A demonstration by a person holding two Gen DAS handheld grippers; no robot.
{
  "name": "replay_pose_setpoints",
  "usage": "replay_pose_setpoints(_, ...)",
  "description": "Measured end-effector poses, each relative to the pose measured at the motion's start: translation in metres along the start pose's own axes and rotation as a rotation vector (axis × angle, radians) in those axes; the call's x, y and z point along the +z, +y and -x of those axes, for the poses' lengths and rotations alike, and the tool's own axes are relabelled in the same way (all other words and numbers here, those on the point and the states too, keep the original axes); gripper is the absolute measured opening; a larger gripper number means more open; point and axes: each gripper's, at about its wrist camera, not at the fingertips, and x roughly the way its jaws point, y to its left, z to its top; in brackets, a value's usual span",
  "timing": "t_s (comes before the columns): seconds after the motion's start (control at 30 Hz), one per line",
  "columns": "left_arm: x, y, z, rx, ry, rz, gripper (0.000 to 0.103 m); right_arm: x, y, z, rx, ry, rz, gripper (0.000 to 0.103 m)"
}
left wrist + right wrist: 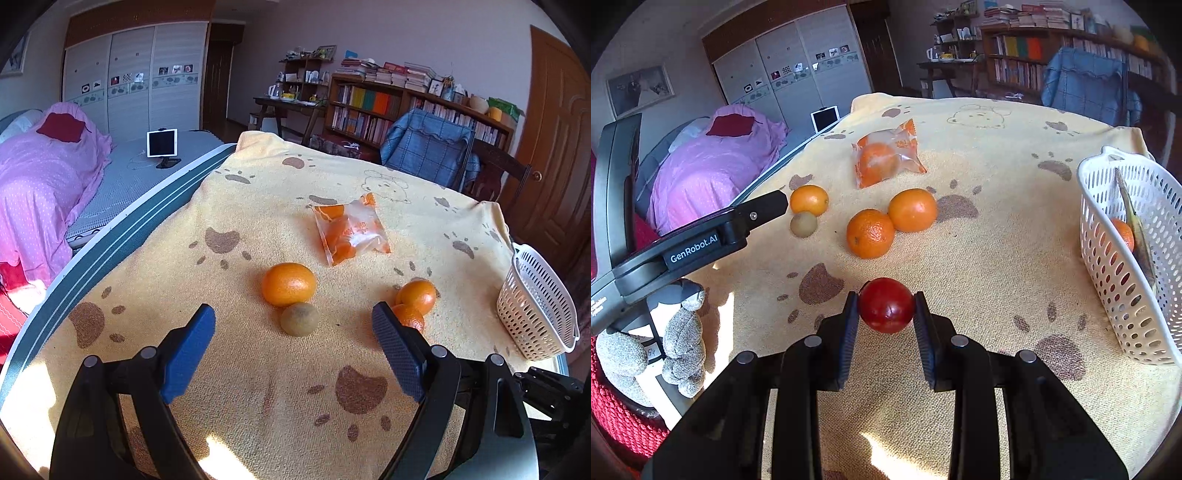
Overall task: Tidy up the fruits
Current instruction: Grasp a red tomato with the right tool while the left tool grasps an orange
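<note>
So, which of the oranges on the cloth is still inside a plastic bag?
The bagged orange, farthest from the tongs. The other three oranges lie bare on the cloth.

Red fruit (886, 305) between fingers (849, 332), oranges (870, 233) loose.

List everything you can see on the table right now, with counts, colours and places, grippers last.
Oranges: three loose, orange; one at left, two touching mid-table.
Kiwi: one, brown-green, touching the left orange.
Bagged orange: one, in clear orange-printed wrapper, far side of table.
Red fruit: one, dark red, between the right gripper's fingers.
Basket: one, white, perforated, right edge; holds an orange and a dark banana.
Towel: one, yellow, brown paw prints, covers table.
Left gripper: blue pads, open, before the kiwi.
Right gripper: black, shut on the red fruit.
</note>
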Motion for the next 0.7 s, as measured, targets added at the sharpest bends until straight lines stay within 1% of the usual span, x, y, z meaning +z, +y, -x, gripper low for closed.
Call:
replay_pose_setpoints(0.3,0.0,-0.041,-0.013,-0.031,0.022,-0.094,0.086,-0.002,-0.008,0.002,-0.049,-0.037,-0.017,0.031)
replay_pose_setpoints(0.4,0.002,-0.049,-0.022,-0.031,0.039,-0.098,0.086,-0.003,-0.008,0.003,-0.083,-0.053,-0.008,0.031)
replay_pose_setpoints(0.47,0.003,-0.052,-0.028,-0.04,0.053,-0.094,0.086,-0.004,-0.009,0.004,-0.121,-0.063,0.001,0.031)
replay_pose_setpoints(0.5,0.003,-0.054,-0.031,-0.048,0.056,-0.095,0.086,-0.005,-0.01,0.004,-0.125,-0.066,0.0,0.031)
replay_pose_setpoints(0.7,-0.001,-0.063,-0.04,-0.091,0.069,-0.14,0.078,-0.005,-0.017,0.004,-0.132,-0.067,-0.024,0.031)
